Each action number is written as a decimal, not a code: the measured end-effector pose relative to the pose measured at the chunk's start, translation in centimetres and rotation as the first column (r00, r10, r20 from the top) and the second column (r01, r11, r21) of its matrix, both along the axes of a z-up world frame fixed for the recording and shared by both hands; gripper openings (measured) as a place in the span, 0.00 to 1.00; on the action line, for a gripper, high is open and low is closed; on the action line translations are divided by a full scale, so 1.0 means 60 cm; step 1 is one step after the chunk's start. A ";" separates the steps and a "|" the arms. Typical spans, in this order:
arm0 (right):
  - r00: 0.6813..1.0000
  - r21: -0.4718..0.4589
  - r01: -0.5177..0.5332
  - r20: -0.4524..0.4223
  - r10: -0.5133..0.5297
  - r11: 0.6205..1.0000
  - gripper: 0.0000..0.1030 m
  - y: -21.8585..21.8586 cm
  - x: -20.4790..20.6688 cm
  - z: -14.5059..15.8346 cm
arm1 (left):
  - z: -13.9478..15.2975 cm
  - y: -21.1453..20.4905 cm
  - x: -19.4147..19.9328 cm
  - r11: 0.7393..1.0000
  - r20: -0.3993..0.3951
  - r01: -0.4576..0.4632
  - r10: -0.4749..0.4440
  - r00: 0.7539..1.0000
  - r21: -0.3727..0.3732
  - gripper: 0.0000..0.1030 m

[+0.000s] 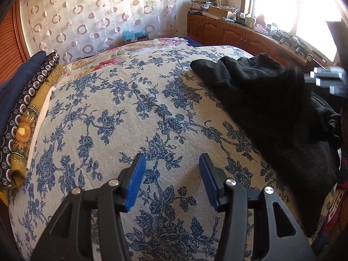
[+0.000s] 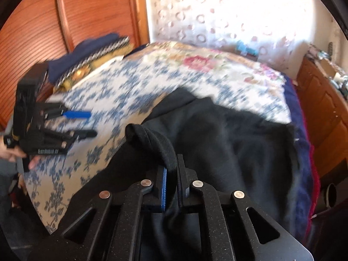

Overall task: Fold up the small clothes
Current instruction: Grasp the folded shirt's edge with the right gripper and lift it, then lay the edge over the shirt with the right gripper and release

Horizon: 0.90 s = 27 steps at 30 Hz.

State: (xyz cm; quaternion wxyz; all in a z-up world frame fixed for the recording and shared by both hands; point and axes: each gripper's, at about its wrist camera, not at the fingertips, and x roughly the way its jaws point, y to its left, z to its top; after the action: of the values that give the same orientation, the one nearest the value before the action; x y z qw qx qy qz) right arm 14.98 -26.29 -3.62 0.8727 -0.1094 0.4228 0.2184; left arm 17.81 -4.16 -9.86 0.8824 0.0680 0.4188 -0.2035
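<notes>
Black garment (image 1: 280, 108), a soft dark knit piece, lies crumpled along the right-hand side of the bed (image 1: 134, 117), on the blue-flowered bedspread. Its long axis runs from the near right edge of the bed away toward the far side, where a loose end tapers off across the cover.

The right hand-held gripper (image 2: 171, 174) is the one at the cloth. It is clenched on a raised fold of the garment, the black fabric pinched between the blue pads and humped up just ahead of them. The rest of the piece spreads forward and to the right from that grip.

The left hand-held gripper (image 1: 171, 180) hangs over bare bedspread near the middle of the bed, released, with nothing between its blue pads (image 1: 136, 182). The garment lies to its right and a little ahead, apart from it. My guess is that any spreading or folding turns on this gap: the left one must cross rightward to catch a second edge before the cloth can be drawn flat.

A stack of folded clothes (image 1: 24, 108), navy and sunflower-printed, sits at the far left edge of the bed.

Some white lettering shows on the side of the left tool in the right wrist view, too blurred to read. Red fabric with pale letters peeks at the bed's near right corner, unreadable too.
</notes>
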 end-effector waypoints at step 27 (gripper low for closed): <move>0.944 0.004 0.315 0.103 -0.314 0.949 0.56 -0.184 -0.016 0.066 | 0.114 -0.050 -0.117 0.971 0.192 0.082 -0.038 0.981 -0.225 0.49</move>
State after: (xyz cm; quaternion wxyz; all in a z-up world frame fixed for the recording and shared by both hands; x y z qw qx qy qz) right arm 14.04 -37.30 0.35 0.9162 -0.0570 0.3908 0.0679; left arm 10.78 -7.19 -3.02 0.9130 -0.0041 0.3054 -0.2706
